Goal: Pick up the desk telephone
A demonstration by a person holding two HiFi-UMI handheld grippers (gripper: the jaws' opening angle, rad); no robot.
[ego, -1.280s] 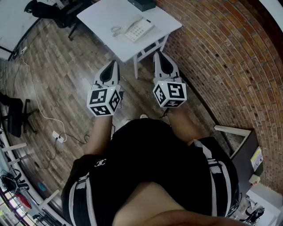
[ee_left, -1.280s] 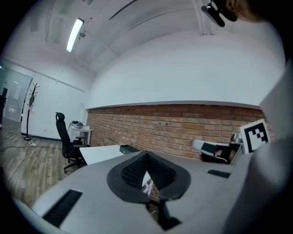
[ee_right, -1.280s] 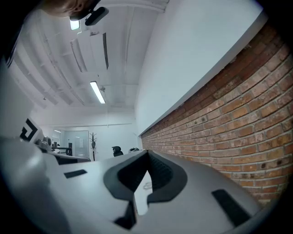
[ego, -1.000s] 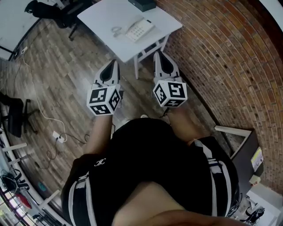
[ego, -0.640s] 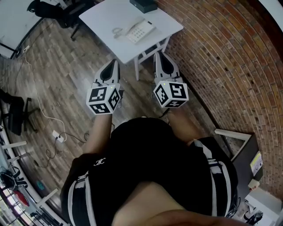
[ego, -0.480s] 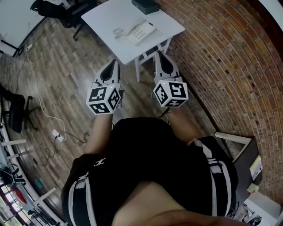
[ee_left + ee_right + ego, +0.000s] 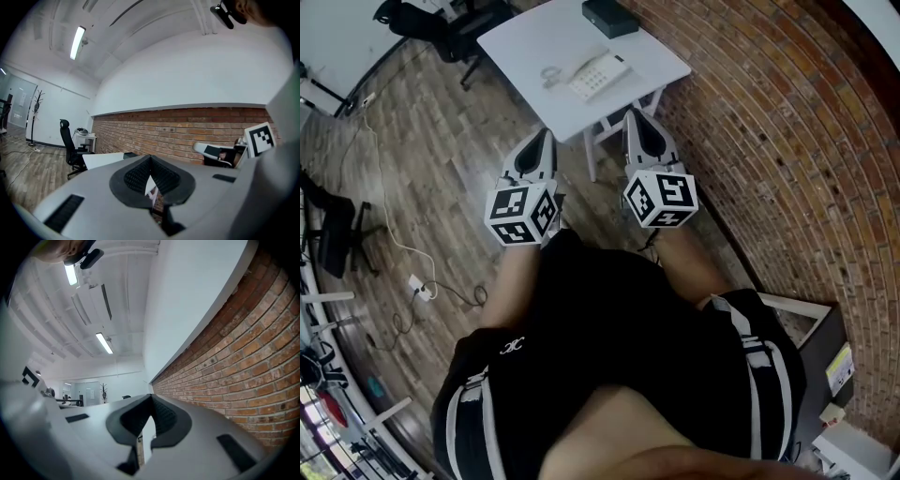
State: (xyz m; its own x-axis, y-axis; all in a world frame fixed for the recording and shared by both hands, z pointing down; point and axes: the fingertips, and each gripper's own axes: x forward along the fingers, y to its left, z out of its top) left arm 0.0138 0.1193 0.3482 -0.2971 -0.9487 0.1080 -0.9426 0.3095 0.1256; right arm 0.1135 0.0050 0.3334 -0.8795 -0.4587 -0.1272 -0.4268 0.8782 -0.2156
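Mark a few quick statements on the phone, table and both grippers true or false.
1. The desk telephone lies on the white table. True.
2. The left gripper is shut on the handset. False: its jaws are together on nothing, short of the telephone.
3. The right gripper is shut and empty. True.
4. The black box sits on the floor. False: it sits on the table, beyond the telephone.
5. The brick wall runs along the person's left. False: it is on the right.
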